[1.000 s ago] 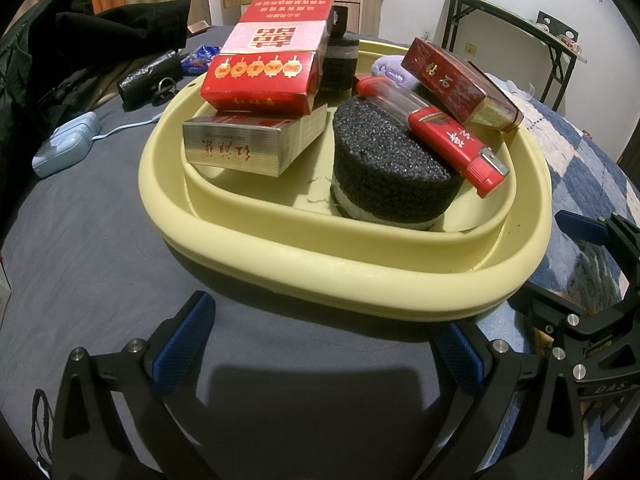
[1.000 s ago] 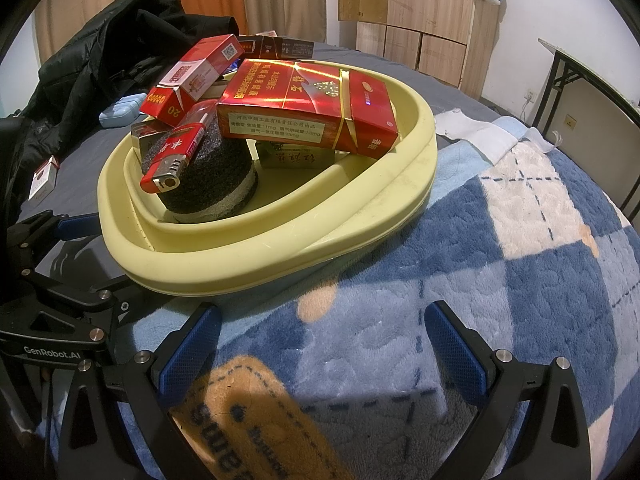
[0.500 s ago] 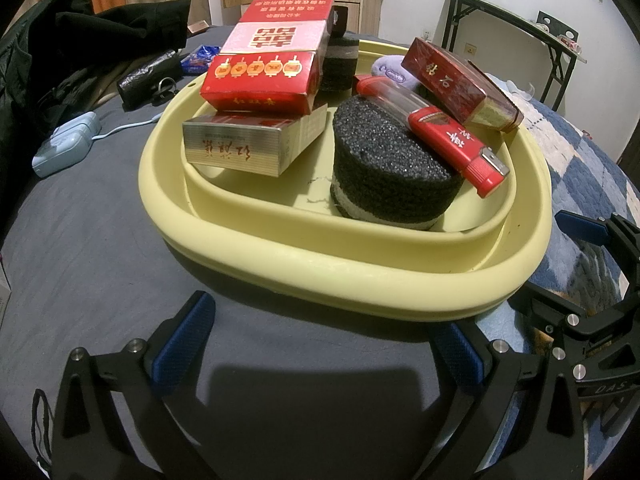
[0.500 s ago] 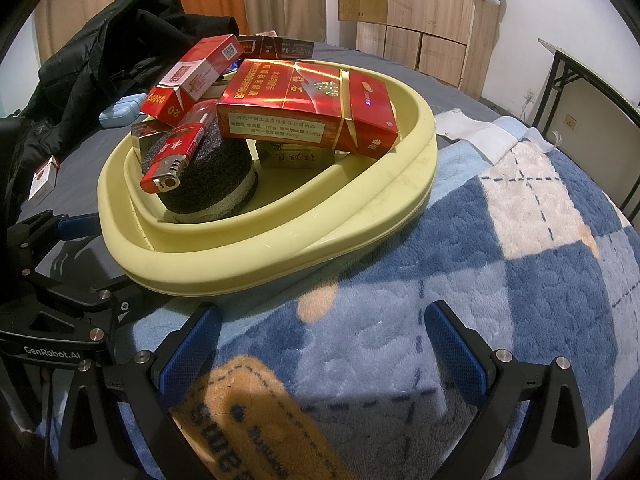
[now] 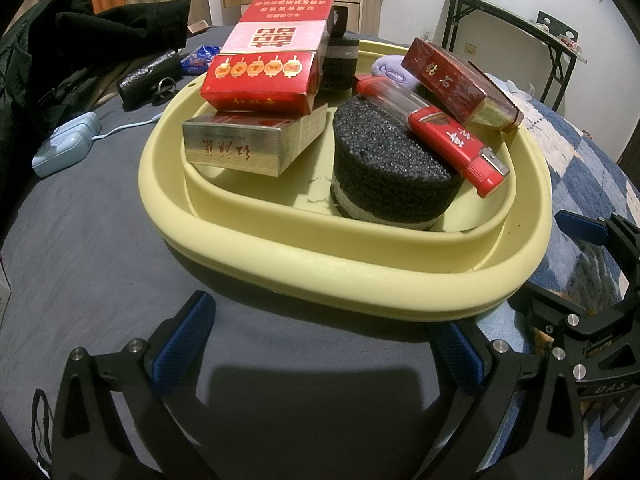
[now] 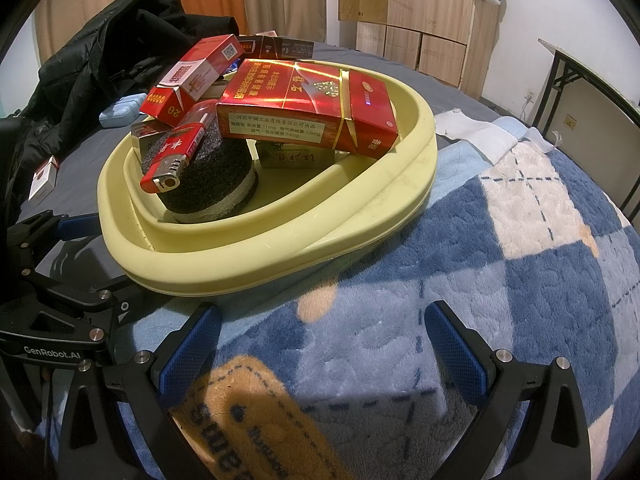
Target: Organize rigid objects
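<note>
A: Where's the basin (image 5: 304, 268)?
B: On the bed, straddling the grey sheet (image 5: 100, 248) and the blue checked blanket (image 6: 500, 280). In the left wrist view it fills the middle, its near rim just beyond the claw tips.
A: What's in it?
B: A black foam puck (image 5: 392, 176) near the centre, with a red lighter (image 5: 452, 140) lying tilted across its top. At 10 o'clock from the puck, a silver pack (image 5: 244, 144) with a red pack (image 5: 264, 76) stacked on it. At 1 o'clock, a dark red pack (image 5: 456, 84) leaning on the far rim.
A: And the claws?
B: The left claw (image 5: 320, 348) is open, blue pads (image 5: 184, 340) wide apart, empty, over the grey sheet at 6 o'clock of the basin. The right claw (image 6: 320, 348) is open and empty too, over the blanket, apart from the rim.
A: Anything outside?
B: A black jacket (image 5: 100, 32) at 10 o'clock, a pale blue case (image 5: 64, 148) at 9 o'clock.
</note>
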